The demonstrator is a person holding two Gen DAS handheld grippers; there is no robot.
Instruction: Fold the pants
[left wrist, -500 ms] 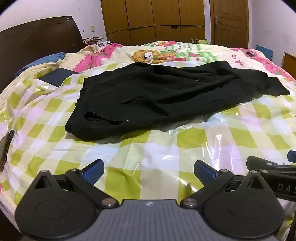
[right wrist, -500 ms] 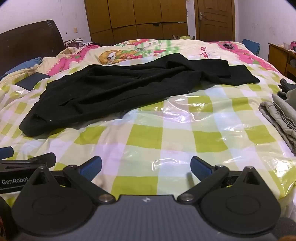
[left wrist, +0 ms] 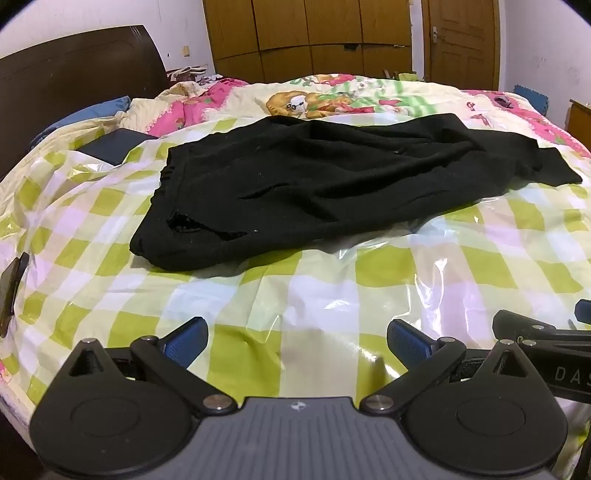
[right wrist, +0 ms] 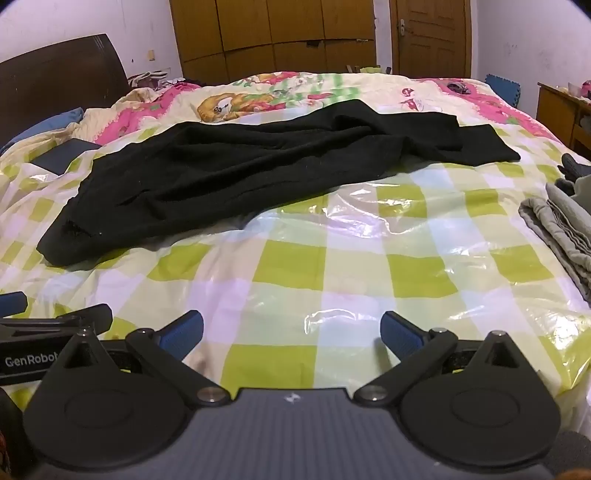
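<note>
A bed fills both wrist views, covered by a green, white and pale pink checked sheet (left wrist: 229,280) under glossy clear plastic.

In the left wrist view, at 9 o'clock a dark flat device (left wrist: 13,284) lies at the bed's edge. At 10 o'clock a dark headboard (left wrist: 74,85) stands behind a blue pillow (left wrist: 99,110), with a dark blue flat book-like item (left wrist: 110,147) on the sheet beside it. At the centre, reaching toward 2 o'clock, the black pants (left wrist: 332,184) lie spread and rumpled, waistband end at left, legs trailing right. Beyond them, at 12 o'clock, is a cartoon-print quilt (left wrist: 332,99), then wooden wardrobes (left wrist: 306,33) and a door (left wrist: 461,37). At 6 o'clock the left gripper (left wrist: 297,341) hovers over bare sheet, its 2 blue-padded fingers (left wrist: 184,341) spread wide with nothing between them, well short of the pants.

In the right wrist view, the pants (right wrist: 258,173) run from 9 o'clock to 2 o'clock. At 3 o'clock a folded grey garment (right wrist: 557,225) lies at the bed's right edge. At 6 o'clock the right gripper (right wrist: 291,334) is likewise spread wide and empty above the sheet, apart from the pants.
</note>
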